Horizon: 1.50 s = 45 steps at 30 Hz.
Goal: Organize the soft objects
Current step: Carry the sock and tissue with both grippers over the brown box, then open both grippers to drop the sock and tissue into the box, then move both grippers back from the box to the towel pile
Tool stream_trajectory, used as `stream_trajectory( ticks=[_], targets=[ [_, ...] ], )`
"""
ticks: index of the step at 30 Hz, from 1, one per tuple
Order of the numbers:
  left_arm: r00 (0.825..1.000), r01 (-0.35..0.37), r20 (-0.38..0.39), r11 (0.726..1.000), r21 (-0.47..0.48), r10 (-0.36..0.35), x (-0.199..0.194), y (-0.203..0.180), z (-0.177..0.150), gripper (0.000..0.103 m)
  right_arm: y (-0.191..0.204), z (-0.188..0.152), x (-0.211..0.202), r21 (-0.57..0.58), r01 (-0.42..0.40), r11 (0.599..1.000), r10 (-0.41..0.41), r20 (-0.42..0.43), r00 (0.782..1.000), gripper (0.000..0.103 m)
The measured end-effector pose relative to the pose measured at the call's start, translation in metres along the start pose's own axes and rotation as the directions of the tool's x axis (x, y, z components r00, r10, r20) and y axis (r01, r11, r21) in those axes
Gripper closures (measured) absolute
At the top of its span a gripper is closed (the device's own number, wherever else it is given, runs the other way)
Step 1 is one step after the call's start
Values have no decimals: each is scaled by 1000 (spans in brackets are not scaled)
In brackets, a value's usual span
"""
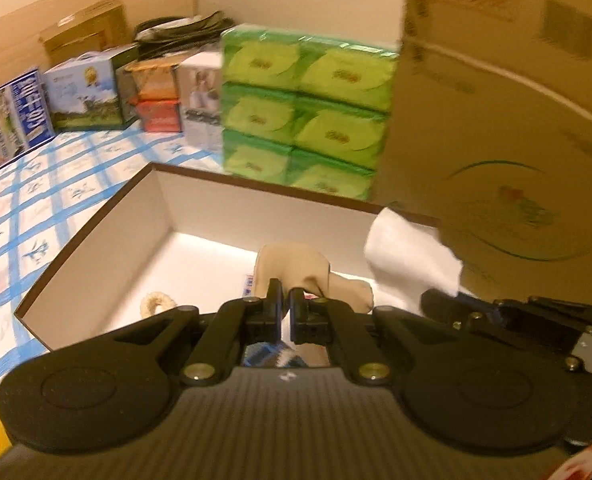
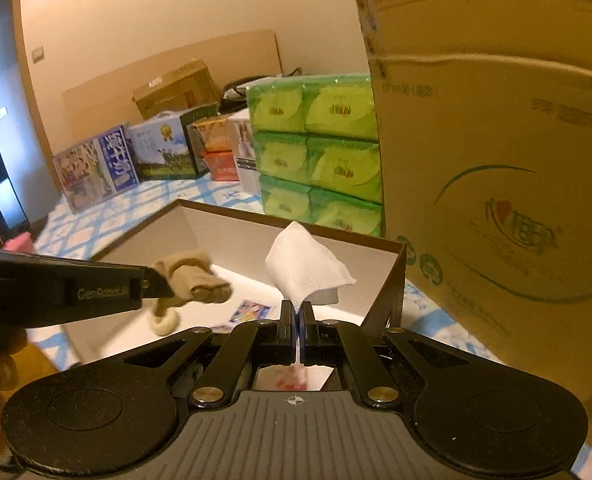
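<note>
My left gripper (image 1: 286, 294) is shut on a beige sock (image 1: 292, 268) and holds it over an open white box with a brown rim (image 1: 96, 224). The right wrist view shows this gripper (image 2: 158, 280) coming in from the left with the sock (image 2: 200, 282) bunched at its tip. A cream fuzzy ring (image 2: 164, 322) sits just under it; I cannot tell whether it belongs to the sock. My right gripper (image 2: 297, 308) is shut on a white cloth (image 2: 303, 268), which stands up above the box's right side (image 2: 391, 280).
A tall cardboard carton (image 2: 495, 160) looms close on the right. Stacked green tissue packs (image 1: 303, 108) stand behind the box, with a row of printed cartons (image 1: 84, 92) to their left. A blue checked cloth (image 1: 56, 184) covers the table. A picture card (image 2: 252, 312) lies in the box.
</note>
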<state>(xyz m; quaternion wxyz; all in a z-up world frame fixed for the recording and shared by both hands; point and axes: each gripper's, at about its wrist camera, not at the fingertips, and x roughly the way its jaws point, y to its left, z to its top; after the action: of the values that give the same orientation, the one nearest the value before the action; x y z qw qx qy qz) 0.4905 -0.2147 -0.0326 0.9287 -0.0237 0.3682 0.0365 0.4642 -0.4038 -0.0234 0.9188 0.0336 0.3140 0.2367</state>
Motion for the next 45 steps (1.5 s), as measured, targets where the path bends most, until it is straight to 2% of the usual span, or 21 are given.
stream_trajectory(
  ticks=[4, 6, 8, 10, 14, 20, 30, 38, 45],
  targets=[
    [999, -34, -33, 999, -1, 34, 21, -2, 2, 93, -4, 2, 26, -35, 2, 999, -3, -47, 999, 100],
    [998, -45, -39, 999, 0, 45, 26, -2, 1, 91, -5, 1, 33, -58, 16, 998, -19, -57, 998, 95],
    [998, -52, -32, 999, 10, 53, 26, -2, 0, 88, -6, -2, 33, -71, 22, 997, -26, -59, 998, 74],
    [998, -53, -33, 999, 4, 53, 27, -1, -2, 81, -7, -6, 30, -78, 12, 997, -16, -49, 999, 66],
    [998, -56, -35, 998, -10, 56, 23, 3, -6, 79, -3, -9, 22, -93, 6, 996, -10, -42, 999, 65],
    [999, -18, -39, 1000, -6, 17, 5, 1, -16, 77, 2, -8, 2, -75, 6, 997, -7, -11, 1000, 65],
    [996, 86, 11, 996, 15, -86, -68, -5, -35, 75, 16, -24, -78, 35, 20, 999, -21, 50, 999, 62],
    [976, 211, 42, 975, 76, -214, -146, 5, -71, 74, 37, -49, -151, 141, 36, 989, -48, 80, 996, 49],
    [960, 270, 32, 953, 139, -277, -200, 37, -103, 73, 71, -69, -202, 177, 64, 982, -81, 91, 993, 46]
  ],
)
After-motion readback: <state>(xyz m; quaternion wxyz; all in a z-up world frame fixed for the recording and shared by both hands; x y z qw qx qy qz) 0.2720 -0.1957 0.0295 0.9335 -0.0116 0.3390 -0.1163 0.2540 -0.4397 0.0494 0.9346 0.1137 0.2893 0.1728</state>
